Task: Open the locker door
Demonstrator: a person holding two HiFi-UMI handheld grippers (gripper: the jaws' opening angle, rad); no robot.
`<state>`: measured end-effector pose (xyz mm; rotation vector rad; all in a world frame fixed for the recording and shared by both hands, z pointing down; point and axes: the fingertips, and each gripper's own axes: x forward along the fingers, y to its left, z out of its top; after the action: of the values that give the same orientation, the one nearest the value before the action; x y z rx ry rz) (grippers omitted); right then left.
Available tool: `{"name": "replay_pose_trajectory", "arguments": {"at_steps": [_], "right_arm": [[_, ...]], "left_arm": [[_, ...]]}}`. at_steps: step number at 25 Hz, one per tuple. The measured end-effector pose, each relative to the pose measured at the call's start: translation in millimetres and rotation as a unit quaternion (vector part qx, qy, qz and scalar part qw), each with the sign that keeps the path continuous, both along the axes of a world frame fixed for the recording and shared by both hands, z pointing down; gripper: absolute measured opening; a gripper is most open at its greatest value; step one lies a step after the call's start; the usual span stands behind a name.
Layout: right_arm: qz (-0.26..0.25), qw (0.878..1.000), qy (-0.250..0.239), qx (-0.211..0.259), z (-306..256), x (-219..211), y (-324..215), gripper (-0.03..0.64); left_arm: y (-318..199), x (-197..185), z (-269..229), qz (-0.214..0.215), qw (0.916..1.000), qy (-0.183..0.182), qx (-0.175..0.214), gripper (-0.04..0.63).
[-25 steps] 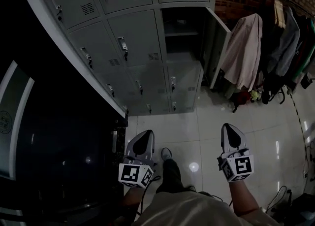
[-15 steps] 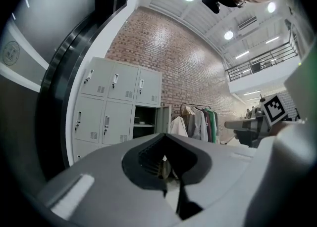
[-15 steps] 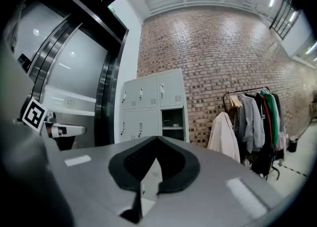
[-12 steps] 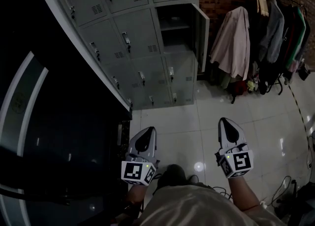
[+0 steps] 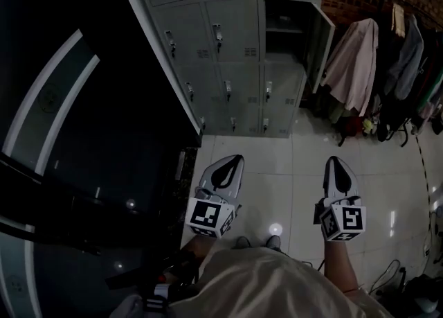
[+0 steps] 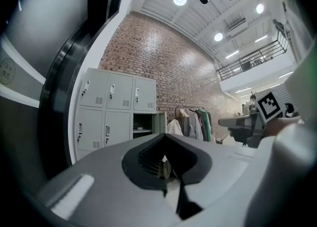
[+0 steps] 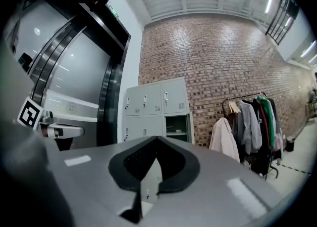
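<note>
The locker bank (image 5: 235, 46) is seen at twelve o'clock in the head view. One door (image 5: 321, 41) in its right-hand column is found already swung out toward one o'clock, so that a dark compartment (image 5: 282, 29) with a shelf is laid bare; every other door is shut. The opening asked for is therefore judged done, at least for this one locker. The left gripper (image 5: 228, 168) is held at about six o'clock and the right gripper (image 5: 339, 170) at five o'clock, both low over the tiled floor (image 5: 291, 143) and well apart from the lockers. Their tips are aimed at the bank, probably as a resting carry, since no handle is within reach. In each gripper view the jaws are seen pressed together with nothing between them (only distant lockers and brick are framed beyond). Coats on a clothes rail (image 5: 408, 46) are hung at two o'clock, clear of the door's swing.
</note>
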<state>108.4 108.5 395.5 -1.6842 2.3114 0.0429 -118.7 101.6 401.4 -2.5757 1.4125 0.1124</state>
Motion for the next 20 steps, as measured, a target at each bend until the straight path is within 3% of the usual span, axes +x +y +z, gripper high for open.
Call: {"name": "replay_pose_trajectory", "arguments": {"at_steps": [12, 17, 20], "right_arm": [[-0.013, 1.000, 0.010, -0.006, 6.2, -37.1, 29.7, 0.002], [-0.014, 1.000, 0.011, 0.007, -6.4, -38.4, 40.1, 0.000], [-0.015, 1.000, 0.011, 0.010, -6.8, -34.7, 37.7, 0.000]], "left_arm": [[35.0, -25.4, 1.9, 0.017, 0.9995, 0.021, -0.015, 0.054], [41.8, -32.0, 8.2, 0.016, 0.9979, 0.050, -0.037, 0.054], [40.0, -29.0, 10.6, 0.014, 0.9987, 0.039, -0.031, 0.054]]}}
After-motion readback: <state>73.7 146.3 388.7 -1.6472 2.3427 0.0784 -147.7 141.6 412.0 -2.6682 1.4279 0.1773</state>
